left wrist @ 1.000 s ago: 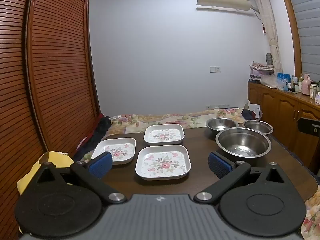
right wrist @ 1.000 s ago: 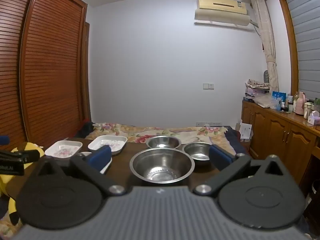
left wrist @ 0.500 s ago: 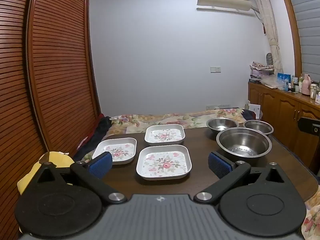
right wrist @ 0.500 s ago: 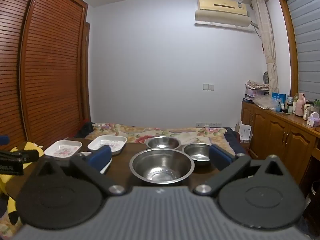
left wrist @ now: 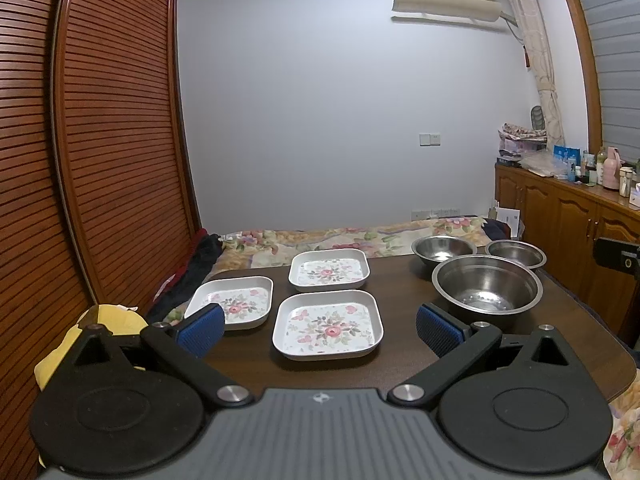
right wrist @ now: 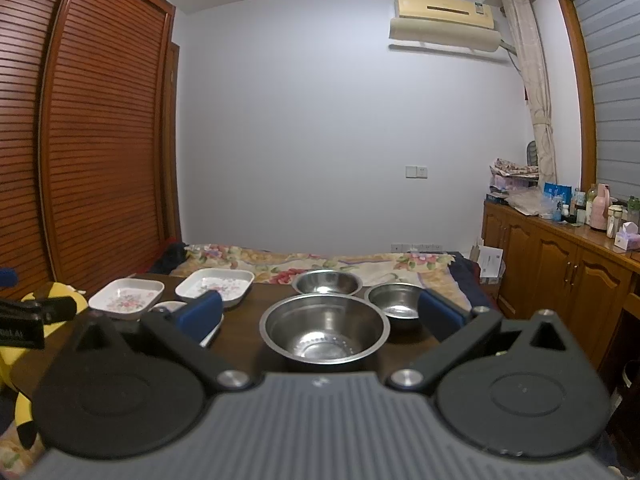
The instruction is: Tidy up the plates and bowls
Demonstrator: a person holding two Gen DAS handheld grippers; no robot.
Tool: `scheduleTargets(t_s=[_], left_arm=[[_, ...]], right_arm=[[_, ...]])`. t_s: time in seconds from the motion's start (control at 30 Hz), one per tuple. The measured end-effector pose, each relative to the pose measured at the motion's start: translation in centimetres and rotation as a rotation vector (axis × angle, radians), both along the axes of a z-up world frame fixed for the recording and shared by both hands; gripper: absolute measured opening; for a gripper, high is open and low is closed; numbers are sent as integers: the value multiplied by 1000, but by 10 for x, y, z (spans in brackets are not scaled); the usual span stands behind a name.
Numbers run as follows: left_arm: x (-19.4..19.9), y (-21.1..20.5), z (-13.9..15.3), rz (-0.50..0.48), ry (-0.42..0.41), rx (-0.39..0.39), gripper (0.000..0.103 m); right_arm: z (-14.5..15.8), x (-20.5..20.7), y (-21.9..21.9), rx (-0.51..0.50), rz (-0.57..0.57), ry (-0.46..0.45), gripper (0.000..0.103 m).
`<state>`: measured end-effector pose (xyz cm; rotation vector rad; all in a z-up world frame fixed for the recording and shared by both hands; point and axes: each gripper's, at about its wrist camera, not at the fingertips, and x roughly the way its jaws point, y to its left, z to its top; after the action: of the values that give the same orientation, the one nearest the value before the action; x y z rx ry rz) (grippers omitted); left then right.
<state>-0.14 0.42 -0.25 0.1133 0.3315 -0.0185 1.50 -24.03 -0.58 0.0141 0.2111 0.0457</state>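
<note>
Both grippers wide apart, holding nothing, above the dark wooden table [left wrist: 400, 280].
Left gripper [left wrist: 320, 326] faces the nearest white square floral plate [left wrist: 327, 324]; right gripper [right wrist: 320, 314] faces the large steel bowl [right wrist: 324, 330] near the table's near edge.

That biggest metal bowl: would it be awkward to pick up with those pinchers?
The big steel bowl looks thin-walled and empty, so probably light. Its shiny surface may slip between the pads, and its rounded base might rock if nudged.

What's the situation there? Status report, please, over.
Left gripper and right gripper open, empty. Three white floral square plates and three steel bowls unstacked on dark wooden table. Nothing in the way.
</note>
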Motion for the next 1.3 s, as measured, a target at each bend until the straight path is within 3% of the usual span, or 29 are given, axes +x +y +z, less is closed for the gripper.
scheduleTargets(t_s=[1.3], left_arm=[[-1,0,3,-3,-5,-7,103]], right_arm=[[-1,0,1,-2,-2,-1,103]])
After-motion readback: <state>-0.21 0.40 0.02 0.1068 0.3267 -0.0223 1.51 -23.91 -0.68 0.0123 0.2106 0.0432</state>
